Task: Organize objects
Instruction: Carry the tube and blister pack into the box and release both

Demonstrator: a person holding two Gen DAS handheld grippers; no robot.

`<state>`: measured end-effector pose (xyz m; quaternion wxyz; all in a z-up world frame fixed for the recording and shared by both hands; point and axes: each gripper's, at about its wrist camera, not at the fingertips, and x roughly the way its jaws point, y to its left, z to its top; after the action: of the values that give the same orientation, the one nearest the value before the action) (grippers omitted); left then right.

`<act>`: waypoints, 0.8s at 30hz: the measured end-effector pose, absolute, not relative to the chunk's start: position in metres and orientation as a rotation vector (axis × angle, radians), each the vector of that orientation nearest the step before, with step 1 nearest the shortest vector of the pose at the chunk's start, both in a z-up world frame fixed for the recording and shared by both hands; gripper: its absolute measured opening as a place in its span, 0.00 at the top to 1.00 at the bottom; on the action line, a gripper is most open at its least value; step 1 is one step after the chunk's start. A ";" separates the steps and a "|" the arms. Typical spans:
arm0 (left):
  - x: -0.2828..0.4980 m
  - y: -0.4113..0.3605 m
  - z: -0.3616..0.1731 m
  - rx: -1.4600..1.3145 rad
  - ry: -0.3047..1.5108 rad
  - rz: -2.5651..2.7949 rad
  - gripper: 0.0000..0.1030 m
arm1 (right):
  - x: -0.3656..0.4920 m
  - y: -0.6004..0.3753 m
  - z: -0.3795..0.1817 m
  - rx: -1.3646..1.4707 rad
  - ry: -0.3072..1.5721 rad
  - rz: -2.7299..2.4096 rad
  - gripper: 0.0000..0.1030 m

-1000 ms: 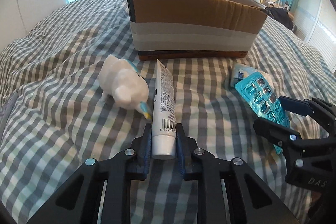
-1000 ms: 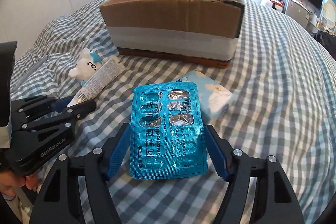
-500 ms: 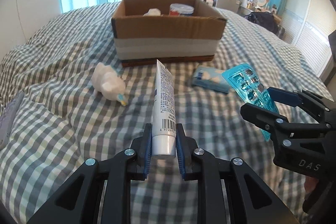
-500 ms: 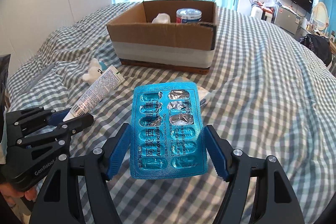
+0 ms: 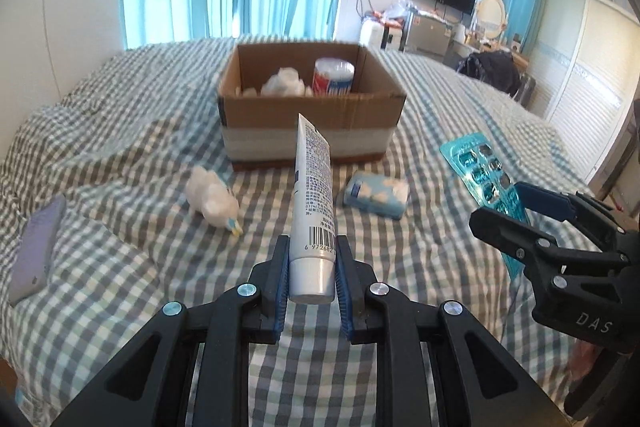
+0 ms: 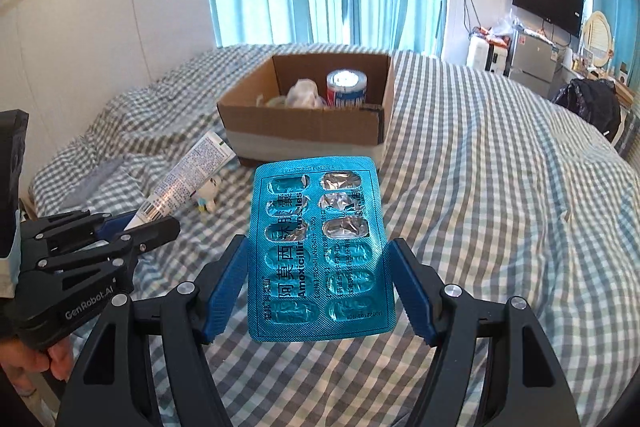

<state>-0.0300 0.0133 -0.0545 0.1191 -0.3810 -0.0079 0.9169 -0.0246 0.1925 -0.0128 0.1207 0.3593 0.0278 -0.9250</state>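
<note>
My left gripper (image 5: 312, 259) is shut on the cap end of a white tube (image 5: 313, 195) and holds it up above the bed. My right gripper (image 6: 320, 267) is shut on a blue pill blister pack (image 6: 318, 247), also raised; the pack also shows in the left wrist view (image 5: 478, 175). An open cardboard box (image 5: 312, 107) sits ahead on the checked bed, holding a can (image 5: 333, 77) and white wadding (image 5: 284, 83). A white plush toy (image 5: 212, 197) and a blue tissue packet (image 5: 378, 193) lie in front of the box.
A grey phone (image 5: 36, 251) lies on the bed at the left. The left gripper with the tube shows in the right wrist view (image 6: 132, 231). Curtained windows and a wall stand behind the bed; furniture and a TV are at the far right.
Both grippers have risen well above the bed with the tube and the blister pack. The box now looks smaller, and its inside has come into view.
</note>
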 end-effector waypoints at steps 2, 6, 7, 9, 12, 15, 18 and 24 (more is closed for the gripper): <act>-0.032 0.013 -0.044 -1.082 -0.028 2.695 0.80 | -0.023 0.193 -0.004 1.026 0.086 -2.712 0.32; -0.040 0.015 -0.024 -1.024 -0.019 2.711 0.80 | -0.024 0.196 0.020 0.958 0.086 -2.734 0.32; -0.044 0.015 -0.017 -1.000 -0.023 2.718 0.80 | -0.027 0.196 0.027 0.943 0.091 -2.738 0.32; -0.050 0.015 -0.006 -0.970 -0.024 2.726 0.80 | -0.032 0.196 0.038 0.914 0.108 -2.747 0.32; -0.064 0.014 0.010 -0.925 -0.023 2.744 0.80 | -0.043 0.194 0.055 0.875 0.133 -2.749 0.32; -0.084 0.011 0.027 -0.883 -0.024 2.761 0.80 | -0.060 0.190 0.071 0.841 0.157 -2.744 0.32; -0.101 0.008 0.040 -0.845 -0.022 2.773 0.80 | -0.082 0.186 0.086 0.810 0.174 -2.749 0.32; -0.142 0.001 0.053 -0.811 -0.021 2.788 0.80 | -0.125 0.176 0.109 0.761 0.181 -2.750 0.32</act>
<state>-0.1424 0.0009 0.0531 0.1188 -0.2775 -0.0073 0.9533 -0.1252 0.1756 0.1087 0.1407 0.2635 0.0628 -0.9523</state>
